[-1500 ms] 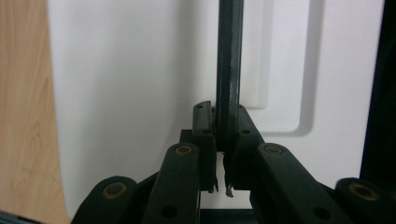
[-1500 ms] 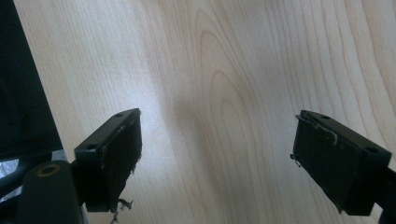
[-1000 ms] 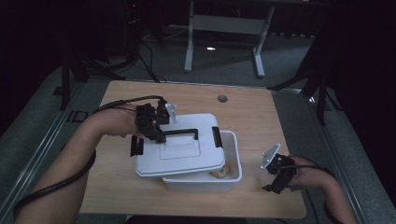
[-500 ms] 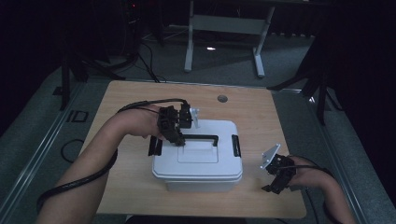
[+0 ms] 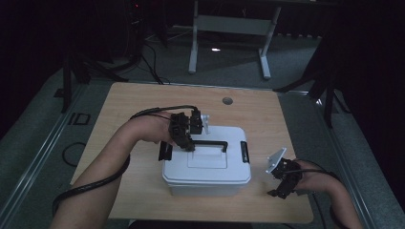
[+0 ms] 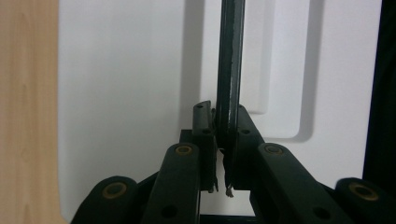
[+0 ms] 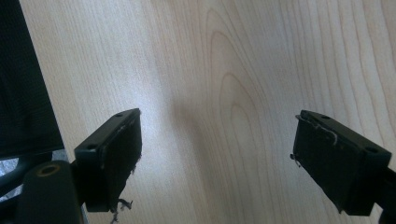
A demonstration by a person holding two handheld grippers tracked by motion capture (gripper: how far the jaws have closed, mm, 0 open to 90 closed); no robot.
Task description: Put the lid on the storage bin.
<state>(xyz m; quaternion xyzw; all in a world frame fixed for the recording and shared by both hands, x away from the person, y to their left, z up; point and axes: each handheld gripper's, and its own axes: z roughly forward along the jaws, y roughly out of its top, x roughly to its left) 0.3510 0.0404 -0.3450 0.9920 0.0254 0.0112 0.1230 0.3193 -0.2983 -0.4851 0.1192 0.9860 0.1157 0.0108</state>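
One white lidded box (image 5: pixel 206 164) with black side latches is sitting mid-table (image 5: pixel 143 100); the left gripper (image 5: pixel 184 136) is pinching its thin black handle (image 6: pixel 229 70), while the right gripper (image 5: pixel 282 179) is hovering beside it, jaws spread wide.

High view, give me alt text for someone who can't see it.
A person's left gripper is shut on the black handle of a white lidded box on a wooden table. The right gripper hovers open near the table's right edge, apart from the box.
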